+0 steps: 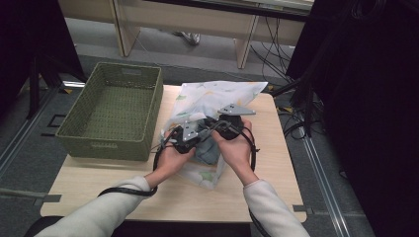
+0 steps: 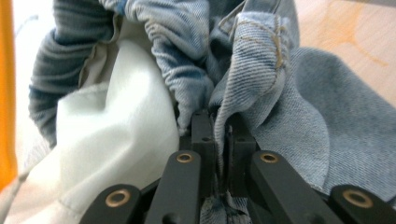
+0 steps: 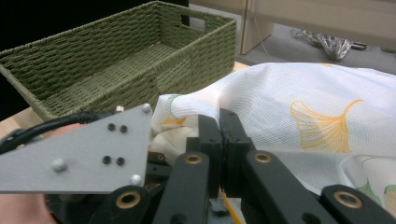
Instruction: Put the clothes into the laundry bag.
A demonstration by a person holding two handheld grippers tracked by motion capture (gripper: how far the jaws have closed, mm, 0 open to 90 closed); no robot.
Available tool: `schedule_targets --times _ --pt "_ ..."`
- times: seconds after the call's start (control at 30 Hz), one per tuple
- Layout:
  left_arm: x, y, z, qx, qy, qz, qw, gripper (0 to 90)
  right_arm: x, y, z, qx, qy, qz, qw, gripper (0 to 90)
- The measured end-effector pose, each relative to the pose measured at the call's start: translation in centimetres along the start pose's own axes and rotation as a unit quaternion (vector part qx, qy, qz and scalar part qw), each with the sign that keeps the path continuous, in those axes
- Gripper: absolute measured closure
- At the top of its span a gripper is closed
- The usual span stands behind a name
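- left hand-held gripper (image 2: 217,135) is clamped on the jeans (image 2: 261,70) mid-counter; right hand-held gripper (image 3: 222,128) is pinched on the ginkgo-print cloth (image 3: 299,98).
- the wicker basket (image 1: 79,140) at the counter's left edge holds nothing; sorting looks barely begun.

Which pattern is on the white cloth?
Yellow ginkgo-like leaves on the white cloth, clearest in the right gripper view.

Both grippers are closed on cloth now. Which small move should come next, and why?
Probably lift both together toward the green basket. The left gripper is shut on the denim, the right gripper on the printed white cloth, and the basket stands empty beside them.
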State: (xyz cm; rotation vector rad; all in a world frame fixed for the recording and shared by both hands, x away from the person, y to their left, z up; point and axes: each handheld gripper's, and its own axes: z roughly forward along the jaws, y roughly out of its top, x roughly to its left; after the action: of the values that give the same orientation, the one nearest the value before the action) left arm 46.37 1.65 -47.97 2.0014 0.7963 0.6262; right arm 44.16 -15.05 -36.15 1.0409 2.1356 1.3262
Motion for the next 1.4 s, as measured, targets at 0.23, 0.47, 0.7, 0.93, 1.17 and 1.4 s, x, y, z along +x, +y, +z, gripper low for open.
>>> schedule_targets --times 0.23,0.47,0.7,0.93,1.17,1.4 --pt "-0.1 -0.2 0.4 0.004 -0.003 0.001 1.0000 81.5 0.0 0.0 0.0 0.002 0.001 0.001 1.0000 90.0" --pt "-0.5 -0.4 -0.4 0.018 -0.028 0.036 0.9988 58.8 -0.2 -0.1 0.1 0.005 0.000 0.001 1.0000 90.0" --pt "-1.0 -0.4 -3.3 0.013 -0.060 0.082 0.9947 36.0 -0.3 -0.1 0.1 0.007 0.000 0.000 1.0000 90.0" --pt "-1.1 -0.3 -6.6 -0.003 -0.085 0.093 0.9920 28.5 -0.3 -0.1 0.0 0.007 -0.001 -0.002 1.0000 90.0" --pt "-1.8 -1.6 -7.6 0.015 -0.107 0.104 0.9887 28.7 -0.4 -0.1 0.0 0.007 -0.001 -0.001 1.0000 90.0" --pt "-2.2 -1.6 -5.9 0.036 -0.112 0.106 0.9873 29.0 -0.3 -0.1 0.1 0.008 -0.001 -0.001 1.0000 90.0"
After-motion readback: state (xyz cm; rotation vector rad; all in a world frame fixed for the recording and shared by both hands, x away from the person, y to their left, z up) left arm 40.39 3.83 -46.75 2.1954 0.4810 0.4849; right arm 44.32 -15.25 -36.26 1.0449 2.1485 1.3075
